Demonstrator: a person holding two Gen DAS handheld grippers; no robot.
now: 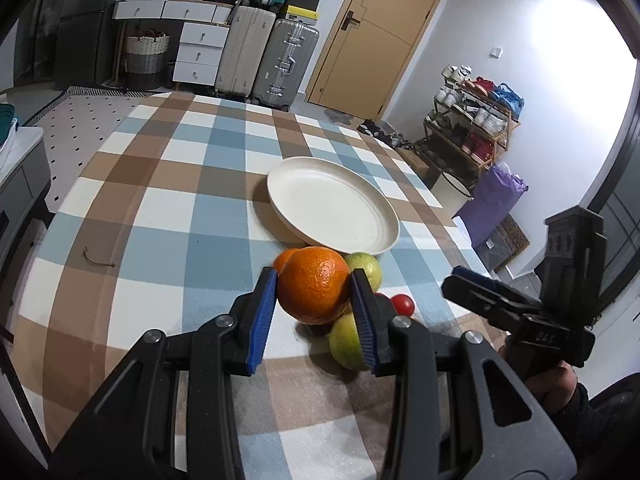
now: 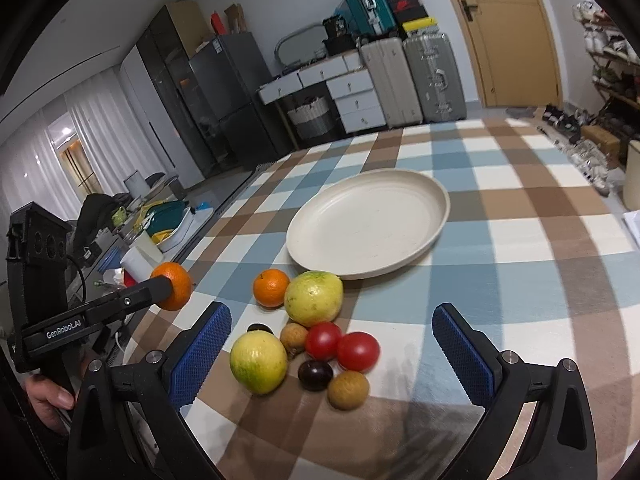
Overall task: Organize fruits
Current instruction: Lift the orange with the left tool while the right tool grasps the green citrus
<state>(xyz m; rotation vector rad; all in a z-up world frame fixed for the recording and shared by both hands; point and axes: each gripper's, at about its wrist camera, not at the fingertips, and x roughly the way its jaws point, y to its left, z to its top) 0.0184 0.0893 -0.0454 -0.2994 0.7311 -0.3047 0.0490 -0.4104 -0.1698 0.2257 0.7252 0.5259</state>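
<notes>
My left gripper (image 1: 314,294) is shut on an orange (image 1: 314,290) and holds it above the checked tablecloth; it also shows in the right wrist view (image 2: 173,286) at the left. A cream plate (image 2: 368,222) lies empty beyond the fruit pile. On the cloth lie a second orange (image 2: 271,287), two green-yellow guavas (image 2: 314,298) (image 2: 259,361), two red tomatoes (image 2: 323,340) (image 2: 358,351), a dark plum (image 2: 315,375) and two brown longans (image 2: 348,390) (image 2: 293,336). My right gripper (image 2: 332,344) is open over the pile, touching nothing.
The table's right edge (image 1: 460,216) is near the plate. Suitcases (image 1: 264,56), drawers (image 1: 200,48) and a shoe rack (image 1: 476,120) stand beyond the table. A cluttered side counter (image 2: 160,224) is to the left.
</notes>
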